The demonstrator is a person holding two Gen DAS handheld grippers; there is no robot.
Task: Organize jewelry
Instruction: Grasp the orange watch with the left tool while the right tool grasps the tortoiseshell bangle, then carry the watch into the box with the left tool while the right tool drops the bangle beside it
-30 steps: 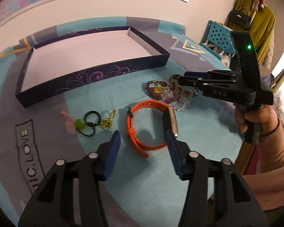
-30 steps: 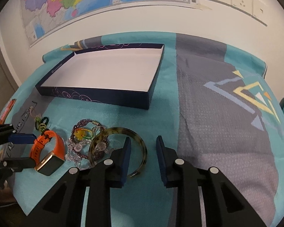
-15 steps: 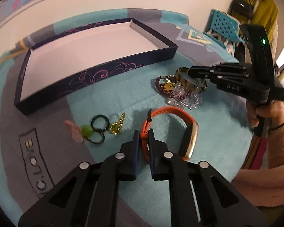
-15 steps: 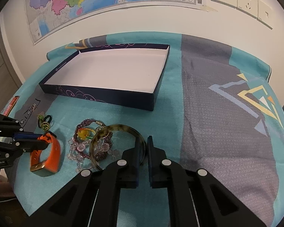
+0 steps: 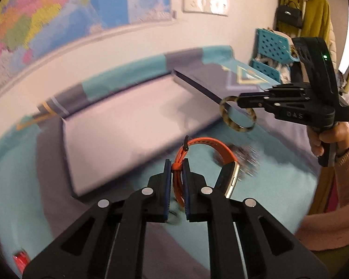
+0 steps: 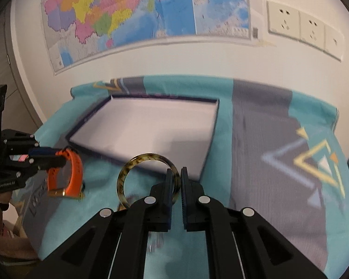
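My left gripper [image 5: 176,169] is shut on the orange watch band [image 5: 211,145] and holds it lifted above the cloth; it also shows in the right wrist view [image 6: 75,169]. My right gripper [image 6: 177,179] is shut on the tortoiseshell bangle [image 6: 128,169], raised near the tray's front edge; the bangle also shows in the left wrist view [image 5: 230,121]. The dark blue tray [image 6: 211,139] with a white floor lies ahead of both. Beaded bracelets [image 5: 246,157] lie blurred on the cloth below.
The table carries a teal and grey cloth [image 6: 267,139]. A wall with a map [image 6: 128,11] and sockets stands behind. A teal basket [image 5: 272,51] and hanging clothes are at the right in the left wrist view.
Both grippers closed on their items and lifted them off the cloth, moving toward the tray. The other jewelry stayed on the cloth.
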